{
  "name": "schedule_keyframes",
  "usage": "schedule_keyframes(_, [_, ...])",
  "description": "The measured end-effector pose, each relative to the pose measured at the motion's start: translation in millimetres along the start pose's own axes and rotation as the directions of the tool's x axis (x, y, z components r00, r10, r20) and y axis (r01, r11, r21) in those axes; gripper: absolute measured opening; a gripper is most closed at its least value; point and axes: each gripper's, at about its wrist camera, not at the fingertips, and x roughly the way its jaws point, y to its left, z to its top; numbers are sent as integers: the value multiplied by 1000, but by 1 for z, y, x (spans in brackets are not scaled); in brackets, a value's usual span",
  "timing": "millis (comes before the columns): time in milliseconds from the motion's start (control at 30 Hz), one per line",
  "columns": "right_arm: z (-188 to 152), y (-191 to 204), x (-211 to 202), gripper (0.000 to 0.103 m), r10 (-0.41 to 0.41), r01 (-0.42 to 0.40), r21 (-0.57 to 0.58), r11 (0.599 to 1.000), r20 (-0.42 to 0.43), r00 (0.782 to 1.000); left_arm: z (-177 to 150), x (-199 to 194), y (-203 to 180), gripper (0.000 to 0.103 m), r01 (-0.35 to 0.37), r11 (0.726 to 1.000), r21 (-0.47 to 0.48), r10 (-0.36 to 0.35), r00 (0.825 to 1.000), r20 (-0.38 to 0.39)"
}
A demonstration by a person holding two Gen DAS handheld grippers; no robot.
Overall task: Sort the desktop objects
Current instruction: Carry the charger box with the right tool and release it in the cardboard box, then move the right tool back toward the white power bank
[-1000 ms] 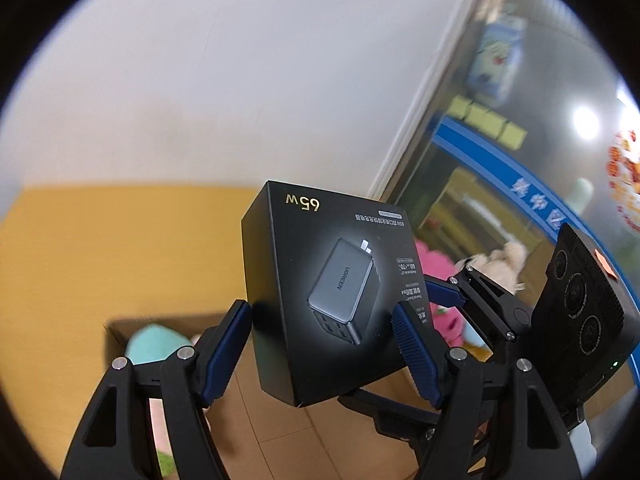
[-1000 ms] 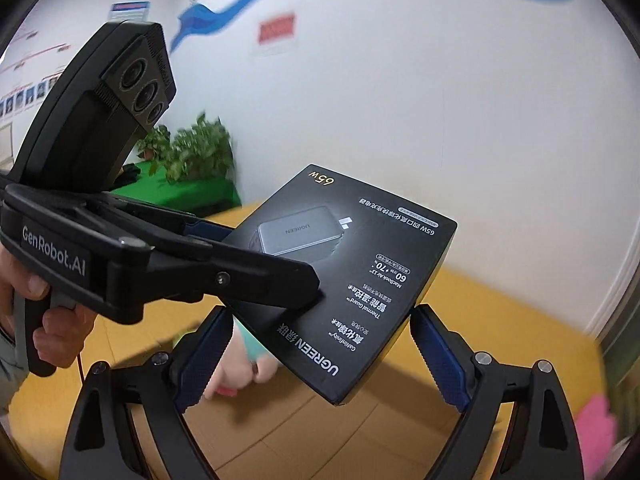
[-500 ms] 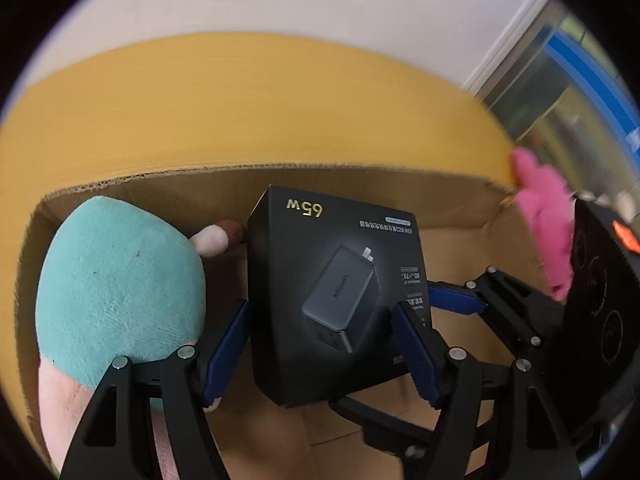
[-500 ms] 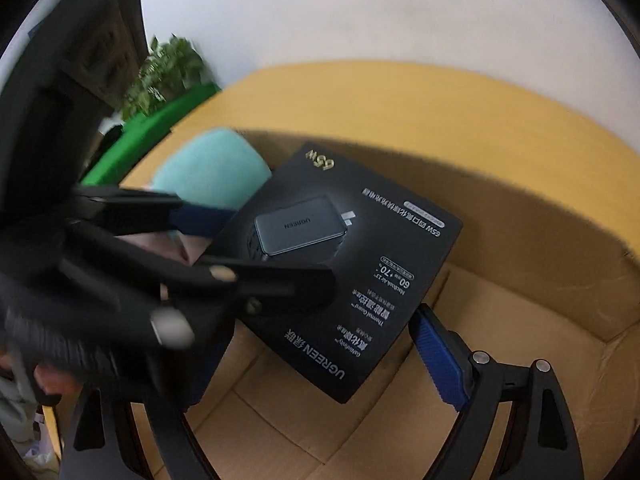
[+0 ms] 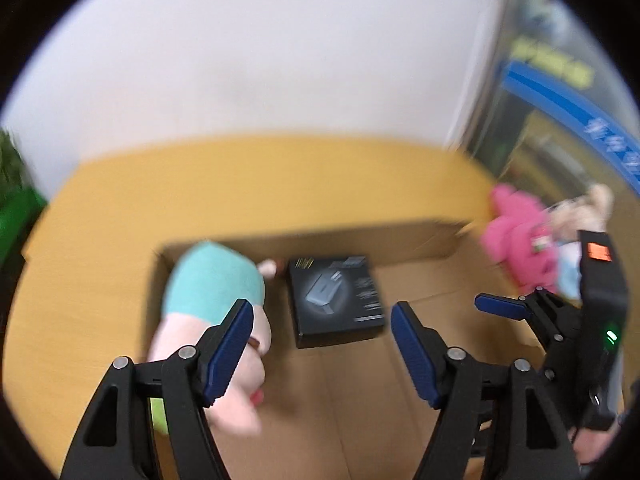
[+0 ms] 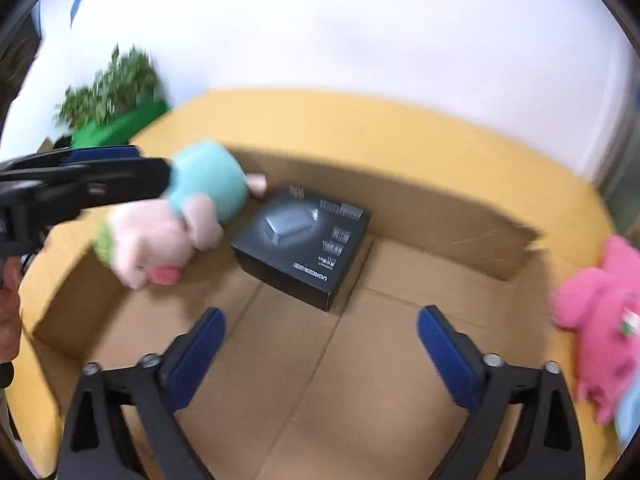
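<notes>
A black charger box (image 5: 335,300) lies flat on the floor of an open cardboard box (image 5: 400,236), also in the right wrist view (image 6: 304,246). A plush toy with a teal cap (image 5: 212,280) lies beside it on the left, also in the right wrist view (image 6: 168,224). My left gripper (image 5: 322,344) is open and empty, raised above the carton. My right gripper (image 6: 320,340) is open and empty above the carton floor (image 6: 340,380). The right gripper also shows at the right of the left wrist view (image 5: 532,308).
A pink plush toy (image 6: 600,320) lies at the carton's right edge, also in the left wrist view (image 5: 520,236). The carton stands on a yellow table (image 5: 260,176). A green plant (image 6: 112,88) stands at the far left. A white wall is behind.
Both grippers have let go of the black charger box, which now lies in the carton. Both have opened and pulled back and up from it.
</notes>
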Motion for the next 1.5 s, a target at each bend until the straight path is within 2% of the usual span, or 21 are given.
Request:
schedule_keyframes(67, [-7,9,-38,103,-28,29,-10,1000,81,996,-13,-55,-12,80,2,1000,25,-5,993,115])
schedule_keyframes(100, [-14,19,-56,103,-45,47,-15,999,118,992,-22,-83,-17,81,1,1000,28,-6,984,176])
schedule_keyframes(167, [-26,24,-85,103,-73,77,-15,997,166,983,-40,-125,-24,81,4,1000,24,-10,961,276])
schedule_keyframes(200, [-33,31,-100,103,-88,90,-7,996,189,978,-50,-143,-31,81,-4,1000,2,3,944,331])
schedule_keyframes(267, [-47,43,-128,103,-113,113,14,994,228,967,-70,-174,-35,81,-24,999,-31,34,922,386])
schedule_keyframes(333, [-57,50,-142,103,-137,134,27,991,246,960,-79,-183,-33,81,-34,999,-14,36,922,385])
schedule_keyframes(433, [-74,64,-158,103,-187,183,39,982,233,954,-96,-186,-44,81,-33,999,2,30,942,335])
schedule_keyframes(633, [-100,80,-182,103,-170,158,75,985,203,964,-122,-177,-55,81,13,999,-32,-4,961,277])
schedule_keyframes(833, [-114,85,-193,103,-164,145,105,984,207,965,-138,-175,-70,81,-27,1000,10,24,975,223])
schedule_keyframes(1100, [-130,81,-194,103,-172,147,137,980,191,966,-148,-171,-73,81,-10,1000,4,9,982,190])
schedule_keyframes(1300, [-133,79,-190,103,-168,144,142,979,180,969,-151,-166,-74,81,-19,1000,-2,19,984,178])
schedule_keyframes(1500, [-134,76,-186,103,-167,140,157,978,174,971,-152,-162,-72,81,3,1000,-6,-2,986,169])
